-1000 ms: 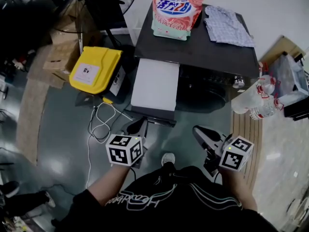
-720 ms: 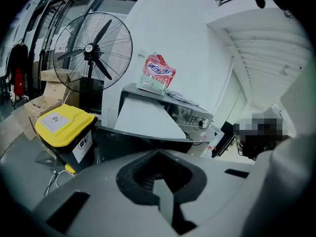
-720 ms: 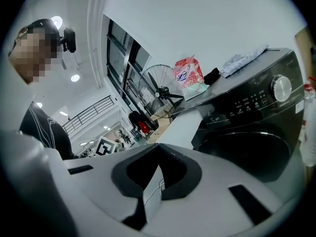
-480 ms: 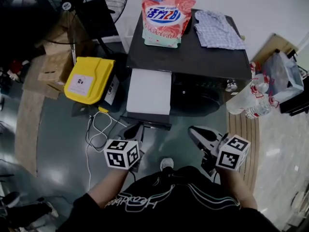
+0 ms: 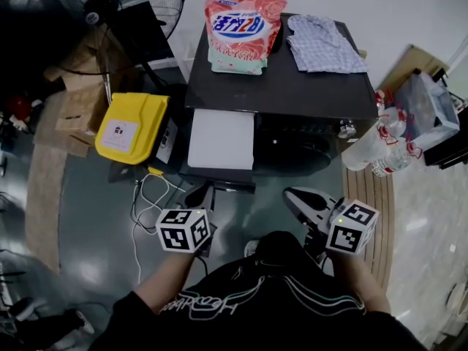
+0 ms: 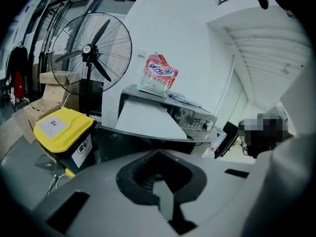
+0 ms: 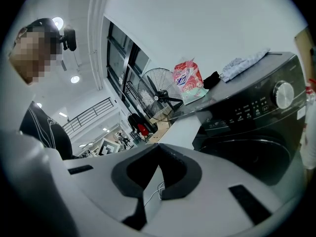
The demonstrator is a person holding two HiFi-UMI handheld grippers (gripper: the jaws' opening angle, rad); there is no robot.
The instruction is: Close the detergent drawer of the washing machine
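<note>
The dark washing machine (image 5: 307,90) stands far, its white detergent drawer (image 5: 221,139) pulled out toward the near side. A pink detergent pouch (image 5: 235,28) and a checked shirt (image 5: 322,44) lie on its top. The left gripper (image 5: 202,196) and the right gripper (image 5: 295,197) hover near, apart from the drawer. A yellow bin (image 5: 130,126) sits at the left.

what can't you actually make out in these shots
1. Detergent drawer: head view shows only its flat white top; contents hidden.
2. Control panel print: too small in right gripper view.
3. Washing machine door: lower part hidden behind the right gripper in its own view.
</note>
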